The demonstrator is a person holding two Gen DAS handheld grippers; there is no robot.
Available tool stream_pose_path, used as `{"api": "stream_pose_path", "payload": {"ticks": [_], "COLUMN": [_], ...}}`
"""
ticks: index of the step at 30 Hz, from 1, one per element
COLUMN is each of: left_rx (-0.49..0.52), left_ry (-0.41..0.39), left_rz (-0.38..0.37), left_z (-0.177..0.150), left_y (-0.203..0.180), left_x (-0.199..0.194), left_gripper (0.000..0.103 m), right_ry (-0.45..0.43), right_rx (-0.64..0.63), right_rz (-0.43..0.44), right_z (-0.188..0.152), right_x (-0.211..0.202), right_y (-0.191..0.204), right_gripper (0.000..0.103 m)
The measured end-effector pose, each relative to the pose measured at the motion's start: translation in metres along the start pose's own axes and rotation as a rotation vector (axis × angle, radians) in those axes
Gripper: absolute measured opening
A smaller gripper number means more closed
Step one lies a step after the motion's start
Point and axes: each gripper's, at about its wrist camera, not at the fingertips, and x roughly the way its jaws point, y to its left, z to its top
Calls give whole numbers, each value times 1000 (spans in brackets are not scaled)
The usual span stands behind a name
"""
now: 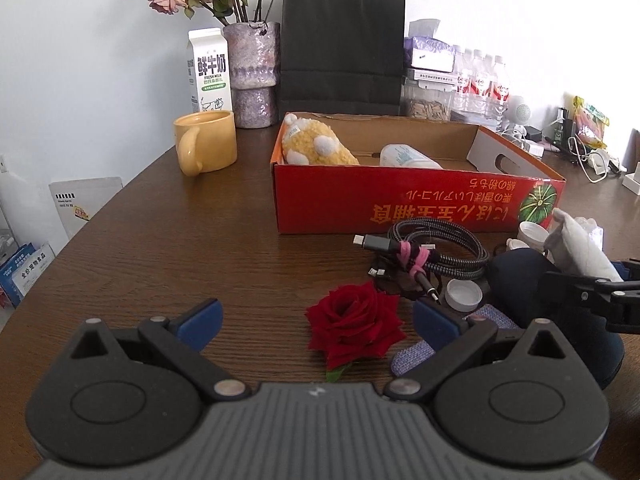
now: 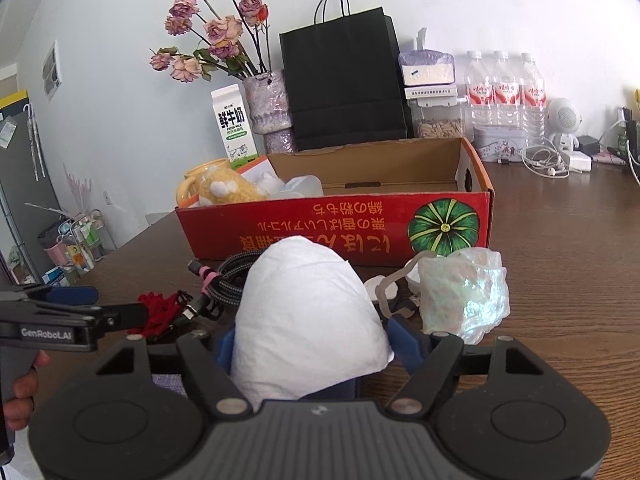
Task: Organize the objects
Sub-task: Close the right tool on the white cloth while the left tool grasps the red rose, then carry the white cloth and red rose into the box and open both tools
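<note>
A red cardboard box [image 1: 416,204] stands open on the wooden table, holding a yellow plush toy [image 1: 316,142] and a white bottle [image 1: 408,156]. My left gripper [image 1: 316,320] is open and empty, low over the table, with a red rose [image 1: 354,326] lying between its fingers. My right gripper [image 2: 316,344] is shut on a white cloth bundle [image 2: 310,320] in front of the box [image 2: 332,228]; the bundle also shows in the left wrist view [image 1: 580,248]. A coiled braided cable [image 1: 436,250] lies beside the rose.
A yellow mug [image 1: 206,140], milk carton [image 1: 210,70], vase of dried roses [image 1: 256,72] and black paper bag [image 1: 342,46] stand behind the box. A white cap [image 1: 464,294], a crumpled clear plastic bag [image 2: 464,296], water bottles [image 2: 506,92] and chargers sit to the right.
</note>
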Motion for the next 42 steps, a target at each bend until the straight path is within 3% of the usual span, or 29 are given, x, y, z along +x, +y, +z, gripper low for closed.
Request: {"api": "stream_pose_path", "payload": {"ticks": [12, 13, 15, 16, 17, 28, 42], "left_rx": [10, 11, 2, -4, -10, -30, -7], "left_ry": [22, 24, 41, 51, 50, -39, -188], "left_rz": [-19, -28, -44, -58, -62, -17, -67], "left_z": [-1, -2, -4, -4, -5, 2, 50], "left_y": [-7, -7, -6, -5, -4, 9, -15], "left_x": [18, 20, 24, 25, 25, -1, -14], "left_gripper": [103, 96, 71, 48, 46, 43, 43], "right_ry": [-39, -41, -41, -41, -41, -57, -146], "right_rx": [-36, -37, -39, -39, -39, -54, -133], "right_rz": [-26, -27, -30, -31, -32, -29, -36], "right_z": [3, 3, 3, 3, 3, 6, 41], "right_x": [-12, -12, -13, -13, -14, -18, -22], "right_y": [6, 7, 7, 7, 7, 10, 23], "right_gripper": [73, 73, 73, 73, 73, 73, 73]}}
